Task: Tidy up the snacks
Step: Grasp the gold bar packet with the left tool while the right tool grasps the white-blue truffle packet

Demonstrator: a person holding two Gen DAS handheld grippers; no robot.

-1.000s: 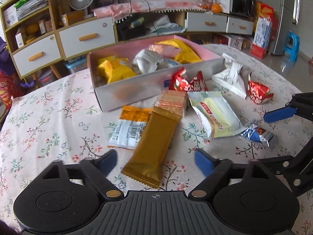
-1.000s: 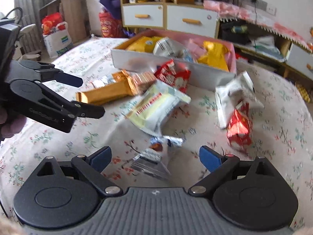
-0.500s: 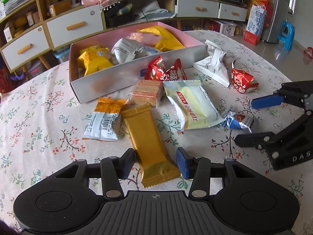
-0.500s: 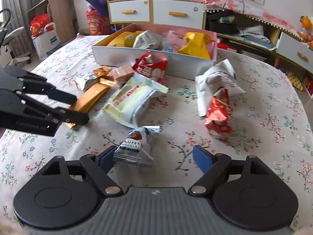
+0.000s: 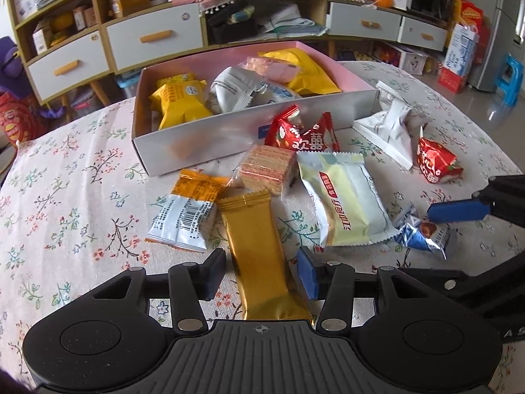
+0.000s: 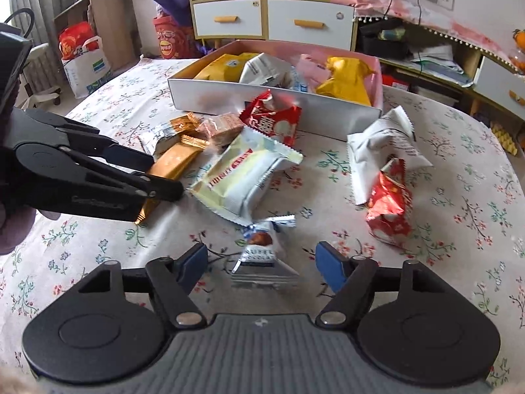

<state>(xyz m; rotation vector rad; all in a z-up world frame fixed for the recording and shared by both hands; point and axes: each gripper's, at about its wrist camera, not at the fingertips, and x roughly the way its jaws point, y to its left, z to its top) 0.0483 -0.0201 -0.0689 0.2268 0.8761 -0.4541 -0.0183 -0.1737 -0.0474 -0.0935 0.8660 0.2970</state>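
Left hand-held gripper [image 5: 261, 274] is straddling the near end of the long gold bar packet [image 5: 256, 249], its pads looking pressed against the wrapper's two long edges, so it is clenched on that bar. Right hand-held gripper [image 6: 262, 267] is closing around the small blue-and-silver chocolate packet [image 6: 261, 256], which is lying between its pads, though they are not yet touching it. Both snacks are lying on the floral cloth of the bench [image 5: 65, 203], toward its near edge, in front of the pink-lined box [image 5: 183, 141] that is already holding several packets. The gold bar is probably light and fairly stiff, its foil slick, so gripping across its width should be holding. The chocolate packet looks crinkly and soft; pinching its filled middle rather than the flat crimped ends seems safer.
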